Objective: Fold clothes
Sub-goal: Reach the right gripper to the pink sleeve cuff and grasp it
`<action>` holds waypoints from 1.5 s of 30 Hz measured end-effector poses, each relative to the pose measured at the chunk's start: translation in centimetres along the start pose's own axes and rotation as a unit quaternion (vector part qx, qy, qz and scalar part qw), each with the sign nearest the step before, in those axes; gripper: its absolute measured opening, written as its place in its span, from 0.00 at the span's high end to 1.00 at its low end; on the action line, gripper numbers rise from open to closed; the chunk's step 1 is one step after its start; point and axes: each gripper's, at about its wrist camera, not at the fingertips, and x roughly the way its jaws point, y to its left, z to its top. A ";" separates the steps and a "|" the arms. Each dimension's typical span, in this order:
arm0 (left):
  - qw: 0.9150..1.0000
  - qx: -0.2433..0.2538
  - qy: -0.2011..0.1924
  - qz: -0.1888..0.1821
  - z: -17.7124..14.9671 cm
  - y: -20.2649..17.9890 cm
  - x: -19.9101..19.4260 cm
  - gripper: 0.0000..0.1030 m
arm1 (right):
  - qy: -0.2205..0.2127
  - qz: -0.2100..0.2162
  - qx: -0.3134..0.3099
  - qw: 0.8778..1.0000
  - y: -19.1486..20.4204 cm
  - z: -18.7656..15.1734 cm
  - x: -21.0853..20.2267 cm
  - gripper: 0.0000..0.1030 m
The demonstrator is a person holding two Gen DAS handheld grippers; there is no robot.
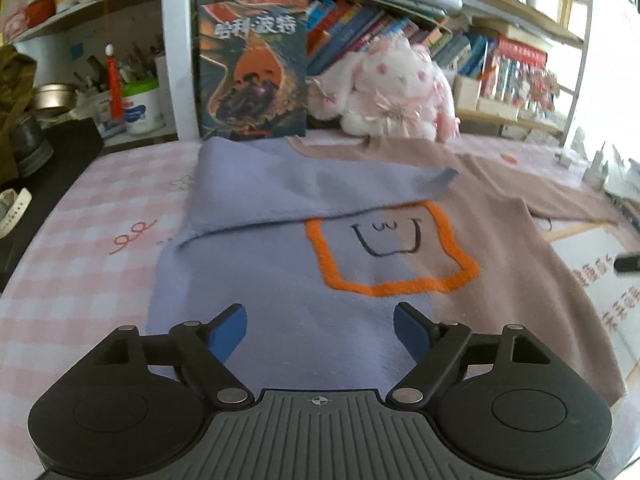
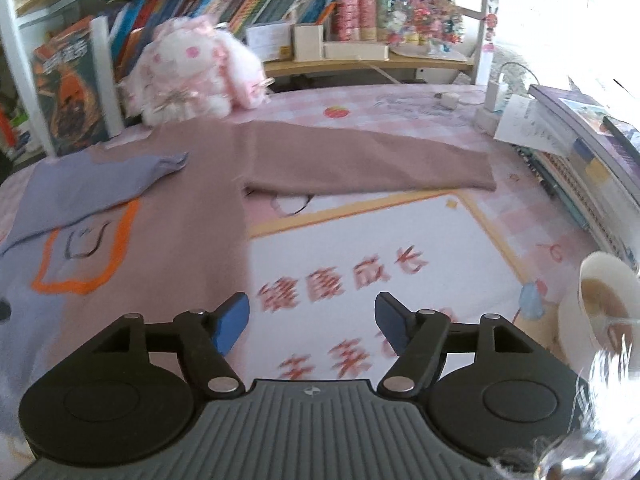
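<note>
A two-tone sweater (image 1: 304, 288) lies flat on the bench (image 1: 80, 240), which is covered with a pink checked cloth. Its left half is lavender, its right half dusty brown, and an orange outlined square with a small drawn face (image 1: 386, 248) sits on the chest. The lavender sleeve (image 1: 300, 184) is folded across the upper body, its cuff ending near the middle of the sweater, just above the orange square. The brown sleeve (image 2: 360, 160) lies stretched out straight to the right over the cloth.

The left gripper (image 1: 320, 332) hangs over the near lavender part of the sweater, its blue pads wide apart with nothing between them. The right gripper (image 2: 312, 324) is likewise spread and empty, over a white mat with red characters (image 2: 360, 272) just right of the sweater's brown edge.

At the far edge of the bench a white and pink plush rabbit (image 1: 392, 88) sits against a shelf of books (image 2: 240, 4), with a large illustrated book (image 1: 252, 68) standing upright to its left. On the right side lie a stack of books (image 2: 592, 160) and, nearer, a white cup of brown drink (image 2: 604, 292).
</note>
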 end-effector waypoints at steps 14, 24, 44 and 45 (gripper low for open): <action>0.997 -0.023 0.035 0.071 2.0 -8.9 1.8 0.16 | -0.001 0.016 0.002 1.000 -10.2 7.7 7.9 0.25; 0.991 0.010 0.064 0.120 0.8 -14.0 2.1 0.16 | 0.019 -0.013 0.012 1.000 -14.6 11.1 12.6 0.26; 0.982 0.000 0.108 0.153 -0.7 -15.7 1.9 0.15 | 0.003 0.087 0.220 0.972 -17.8 10.9 14.6 0.45; 0.982 0.001 0.108 0.154 -0.7 -15.7 1.9 0.15 | 0.003 0.091 0.230 0.969 -17.8 10.9 14.7 0.46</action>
